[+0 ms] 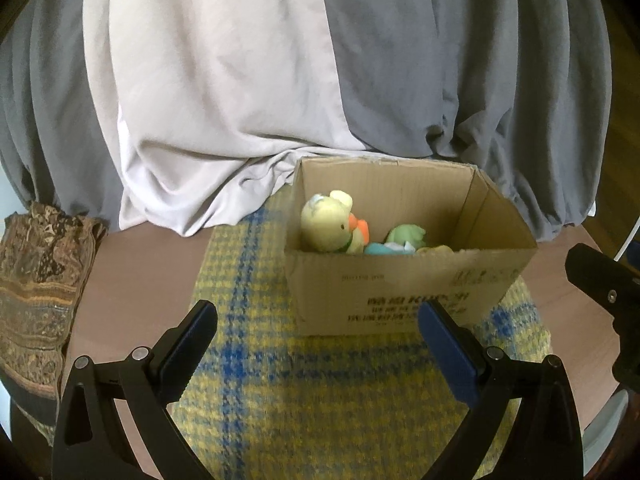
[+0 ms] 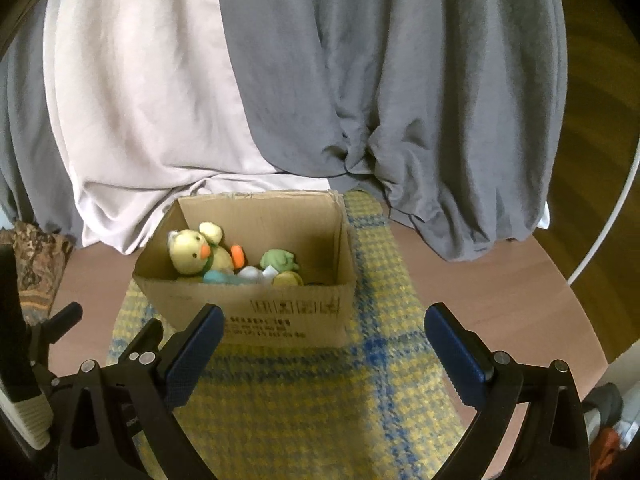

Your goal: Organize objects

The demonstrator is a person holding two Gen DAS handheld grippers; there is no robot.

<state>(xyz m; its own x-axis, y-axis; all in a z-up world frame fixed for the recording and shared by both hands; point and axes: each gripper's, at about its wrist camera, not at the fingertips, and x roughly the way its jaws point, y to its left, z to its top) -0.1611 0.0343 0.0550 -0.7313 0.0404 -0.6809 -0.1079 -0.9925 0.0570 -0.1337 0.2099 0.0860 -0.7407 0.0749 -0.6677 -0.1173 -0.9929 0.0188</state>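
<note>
Two grippers hang over the yellow-and-blue rug (image 1: 320, 392), both with jaws spread wide and nothing between them. At far left a folded patterned cloth (image 1: 36, 288) lies on the floor. The left gripper (image 1: 316, 344) has the cardboard box (image 1: 400, 292) ahead and to its right; the right gripper (image 2: 324, 344) has it ahead and to its left, about equally near. Inside sit a yellow duck plush (image 2: 192, 254) at left and a green plush (image 2: 280, 260) further right, among smaller toys. Nothing loose shows outside the box, so sorting looks nearly finished.
</note>
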